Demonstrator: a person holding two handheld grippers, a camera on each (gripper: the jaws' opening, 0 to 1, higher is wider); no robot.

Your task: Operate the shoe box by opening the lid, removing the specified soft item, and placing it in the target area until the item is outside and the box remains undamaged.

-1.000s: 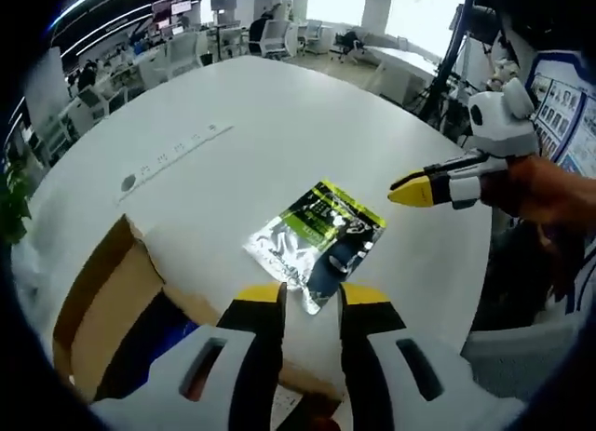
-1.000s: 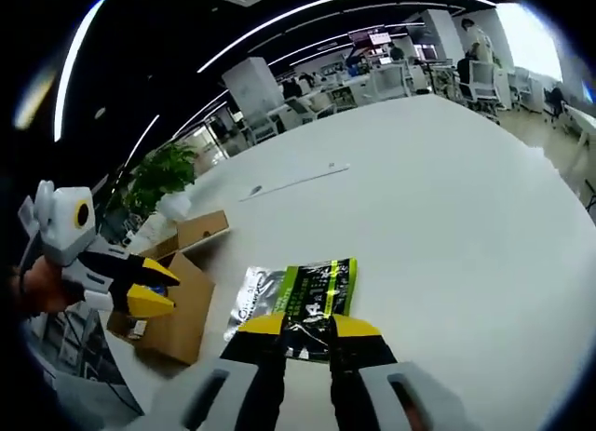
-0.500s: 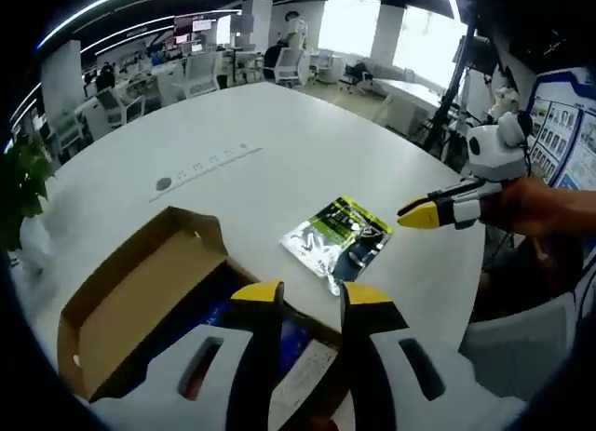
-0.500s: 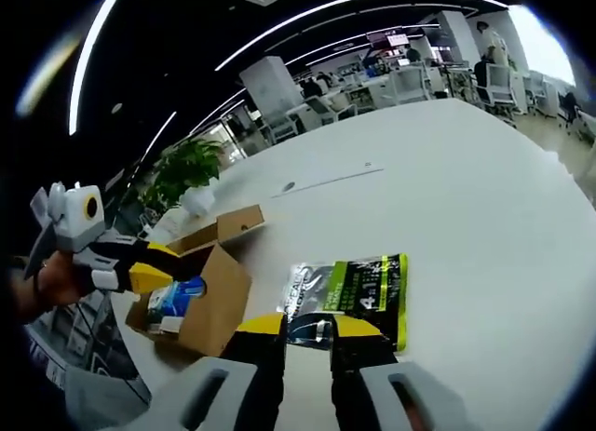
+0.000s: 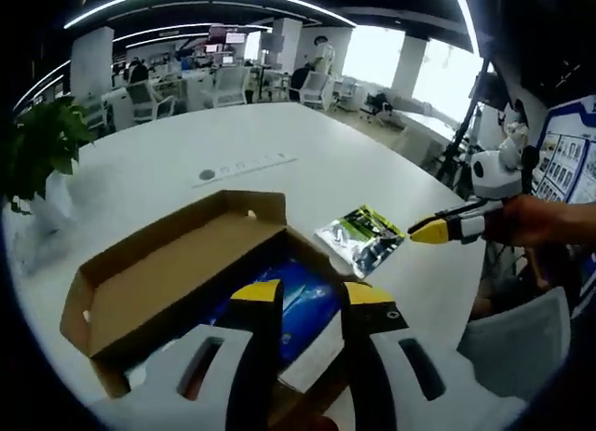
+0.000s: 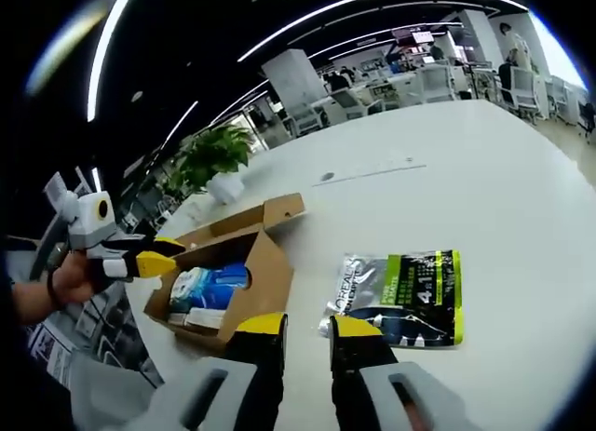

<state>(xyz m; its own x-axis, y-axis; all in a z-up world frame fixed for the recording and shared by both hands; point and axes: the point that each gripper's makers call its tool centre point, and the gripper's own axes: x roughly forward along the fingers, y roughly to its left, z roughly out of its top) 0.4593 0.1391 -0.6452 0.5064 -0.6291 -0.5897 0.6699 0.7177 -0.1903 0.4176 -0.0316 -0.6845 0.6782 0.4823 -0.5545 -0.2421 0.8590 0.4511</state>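
Observation:
An open cardboard shoe box [image 5: 158, 282] lies on the white round table, its lid folded back to the left. Inside it I see a blue soft pack [image 5: 303, 305], also in the right gripper view as blue and white packs [image 6: 209, 287]. A silver and green pouch [image 5: 363, 240] lies flat on the table outside the box [image 6: 256, 263], to its right [image 6: 400, 296]. My left gripper [image 5: 312, 296] hovers over the box's near end, open and empty. My right gripper [image 6: 307, 327] is open, just short of the pouch's near edge. Each gripper shows in the other's view [image 5: 433, 231] [image 6: 154, 261].
A potted plant [image 5: 42, 152] stands near the table's far edge [image 6: 219, 161]. A flat socket strip [image 5: 242, 163] is set into the tabletop. A hand [image 5: 535, 217] holds the right gripper. Office chairs and desks stand behind. A grey chair [image 5: 521, 347] is by the near edge.
Both grippers have drawn back from the pouch, which stays on the table. The left gripper now sits over the open box, and much more of the box shows in both views.

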